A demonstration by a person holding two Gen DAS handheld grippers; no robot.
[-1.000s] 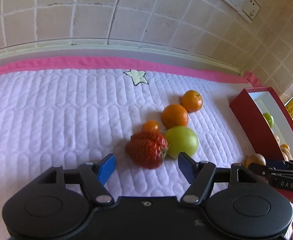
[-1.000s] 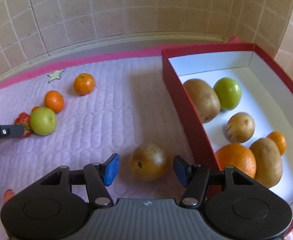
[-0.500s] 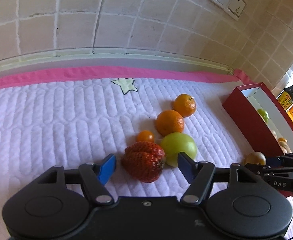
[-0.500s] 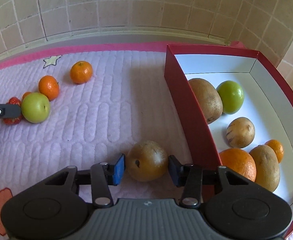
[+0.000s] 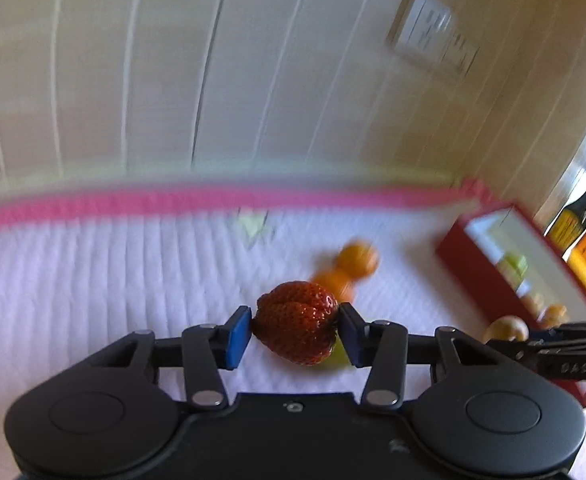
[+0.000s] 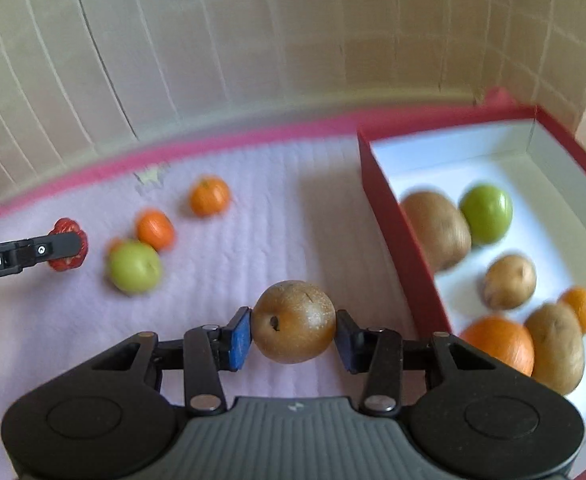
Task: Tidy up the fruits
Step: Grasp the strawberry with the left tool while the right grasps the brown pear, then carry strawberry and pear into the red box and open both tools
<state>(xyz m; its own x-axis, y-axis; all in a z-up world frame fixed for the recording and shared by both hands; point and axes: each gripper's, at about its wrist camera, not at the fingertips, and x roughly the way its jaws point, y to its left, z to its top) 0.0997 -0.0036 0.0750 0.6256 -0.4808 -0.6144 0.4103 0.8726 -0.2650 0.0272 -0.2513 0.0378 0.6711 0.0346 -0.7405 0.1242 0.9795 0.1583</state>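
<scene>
Strawberry, large and deep red [image 5: 296, 323], sits clamped between the blue pads of my left gripper [image 5: 295, 334], both jaws pressed against its sides, and in the right wrist view I see it held clear above the white quilted mat [image 6: 293, 216] near the mat's left edge. My right gripper [image 6: 293, 334] is closed on a round brown russet-skinned fruit [image 6: 293, 322], its pads touching the fruit on either side, just beside the outer wall of the red cardboard box with a white interior [image 6: 397, 236], which stands at the mat's right edge. On the mat between the two grippers I see a green apple [image 6: 134, 266] with a small orange tangerine [image 6: 155, 229] touching its far side, and a second orange tangerine [image 6: 209, 196] a little apart, nearer the pink border along the mat's back edge [image 6: 213, 140]. Inside the box lie a big brown oval fruit [image 6: 437, 228] touching a green apple [image 6: 486, 213] toward the far end, a smaller speckled brown fruit [image 6: 509, 282] in the middle, and at the near end a large orange [image 6: 501, 344], another brown oval fruit [image 6: 557, 348] and a tiny tangerine [image 6: 581, 307] pressed together. Both views are motion-blurred, so the tiled wall [image 5: 253, 60] and its white socket plate [image 5: 433, 46] are only soft streaks.
</scene>
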